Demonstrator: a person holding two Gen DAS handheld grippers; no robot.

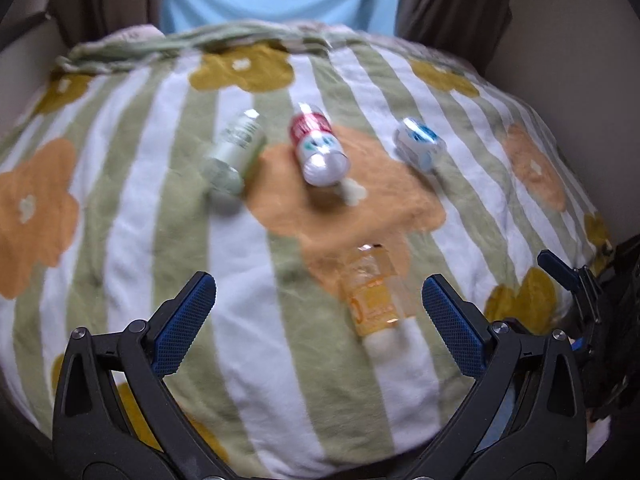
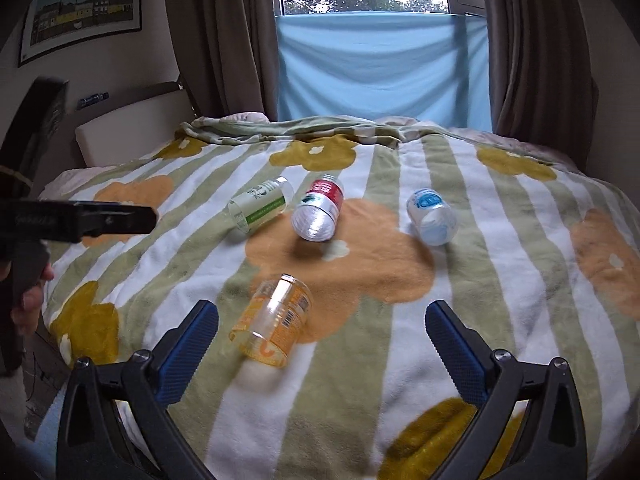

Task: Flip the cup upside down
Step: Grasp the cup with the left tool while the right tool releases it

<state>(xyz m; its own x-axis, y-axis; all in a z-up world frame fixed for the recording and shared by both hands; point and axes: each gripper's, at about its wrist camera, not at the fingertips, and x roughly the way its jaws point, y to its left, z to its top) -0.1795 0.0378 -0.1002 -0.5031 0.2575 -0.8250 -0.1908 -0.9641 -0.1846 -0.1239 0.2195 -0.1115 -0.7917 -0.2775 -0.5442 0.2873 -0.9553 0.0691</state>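
Where the orange flower of the striped blanket (image 2: 400, 380) ends, we find the orange cup (image 2: 272, 320) lying on its side, clear plastic with an orange printed label, its open mouth turned toward the right wrist camera. We count four cups in all, every one on its side: the orange cup nearest, then further back a green-labelled cup (image 2: 260, 208), a red-labelled cup (image 2: 320, 214) and a blue-labelled cup (image 2: 432, 218) in a loose row. We note the right gripper (image 2: 322, 336) low above the blanket, fingers spread wide and holding nothing, the orange cup just beyond its left finger. We note the left gripper (image 1: 320, 312) likewise spread and empty, the orange cup (image 1: 374, 292) lying between its fingers toward the right one.
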